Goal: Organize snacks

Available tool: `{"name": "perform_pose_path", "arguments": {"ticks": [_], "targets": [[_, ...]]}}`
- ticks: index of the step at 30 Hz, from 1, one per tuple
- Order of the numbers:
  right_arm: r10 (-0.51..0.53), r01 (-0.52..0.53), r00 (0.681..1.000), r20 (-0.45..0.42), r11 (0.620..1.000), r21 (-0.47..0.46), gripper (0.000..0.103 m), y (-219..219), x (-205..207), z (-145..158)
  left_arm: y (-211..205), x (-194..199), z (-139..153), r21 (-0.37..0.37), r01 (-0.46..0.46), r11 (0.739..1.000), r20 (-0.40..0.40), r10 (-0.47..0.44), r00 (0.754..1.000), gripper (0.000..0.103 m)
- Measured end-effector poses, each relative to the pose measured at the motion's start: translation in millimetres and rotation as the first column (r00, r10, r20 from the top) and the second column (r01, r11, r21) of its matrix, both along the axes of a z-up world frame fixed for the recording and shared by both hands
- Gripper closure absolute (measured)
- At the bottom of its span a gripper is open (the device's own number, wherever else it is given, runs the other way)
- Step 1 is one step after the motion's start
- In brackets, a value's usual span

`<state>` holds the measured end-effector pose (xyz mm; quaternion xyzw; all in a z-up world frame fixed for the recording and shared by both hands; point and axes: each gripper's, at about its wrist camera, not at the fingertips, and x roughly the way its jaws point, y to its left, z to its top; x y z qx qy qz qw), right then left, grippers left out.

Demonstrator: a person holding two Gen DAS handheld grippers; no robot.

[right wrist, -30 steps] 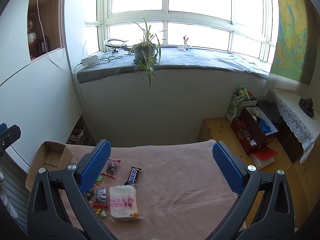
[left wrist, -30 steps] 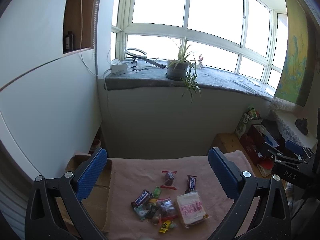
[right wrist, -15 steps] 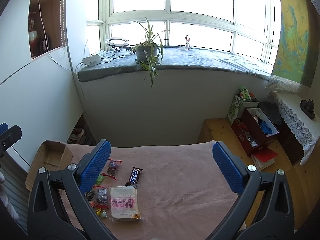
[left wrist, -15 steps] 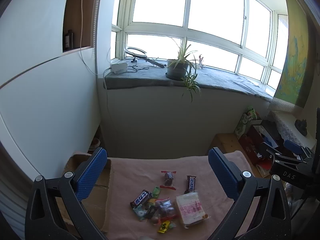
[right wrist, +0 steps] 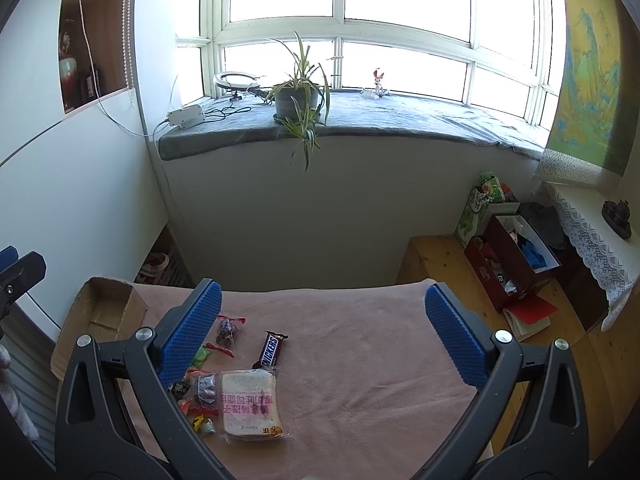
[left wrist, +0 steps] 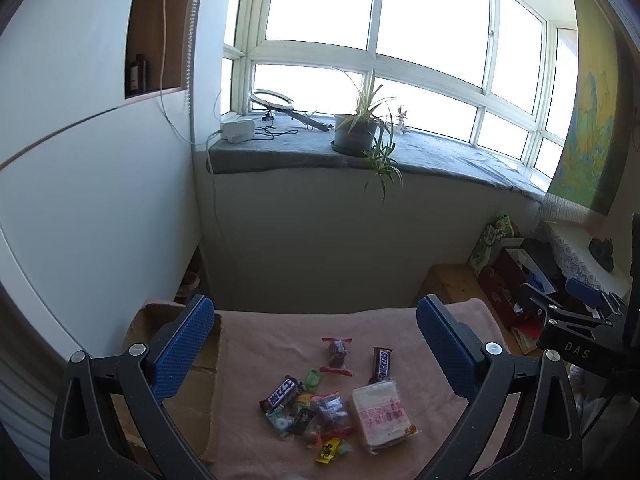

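Observation:
A pile of snacks lies on a table under a pink cloth [left wrist: 400, 320]. It holds a wrapped bread slice [left wrist: 383, 413] [right wrist: 249, 407], a Snickers bar [left wrist: 382, 363] [right wrist: 271, 350], a dark blue bar [left wrist: 282, 393], a red-ended candy [left wrist: 337, 353] [right wrist: 226, 330] and several small sweets [left wrist: 320, 420]. My left gripper [left wrist: 316, 348] is open and empty, held above the pile. My right gripper [right wrist: 320, 336] is open and empty, above the cloth to the right of the pile.
An open cardboard box [right wrist: 100, 316] [left wrist: 176, 364] sits at the table's left edge. A windowsill with a potted plant [right wrist: 298, 98] runs along the far wall. Boxes and bags [right wrist: 512, 256] stand on the wooden floor at right. The right gripper's body [left wrist: 576, 332] shows at the left view's right edge.
Both views have shifted very slightly; the grippers stay open and the snacks have not moved.

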<state>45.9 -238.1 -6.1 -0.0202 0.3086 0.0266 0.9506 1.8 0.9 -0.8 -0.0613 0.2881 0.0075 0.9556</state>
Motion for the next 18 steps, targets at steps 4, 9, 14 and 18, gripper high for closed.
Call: {"name": "perform_pose_path", "arguments": {"ticks": [4, 9, 14, 18], "targets": [[0.001, -0.001, 1.0, -0.001, 1.0, 0.001, 0.0, 0, 0, -1, -1, 1, -1, -0.002, 0.002, 1.0, -0.005, -0.002, 1.0, 0.002], [0.003, -0.003, 1.0, -0.01, 1.0, 0.002, 0.0, 1, 0, -6, -2, 2, -5, -0.008, 0.009, 1.0, -0.021, -0.009, 1.0, 0.002], [0.009, -0.009, 1.0, -0.026, 1.0, 0.004, 0.0, 0, 1, -14, -3, 5, -12, -0.017, 0.017, 1.0, -0.046, -0.017, 0.999, 0.002], [0.014, -0.014, 0.999, -0.042, 1.0, 0.0, 0.0, -1, 2, -18, -2, 7, -18, -0.025, 0.019, 0.999, -0.066, -0.021, 0.998, 0.002]]}}
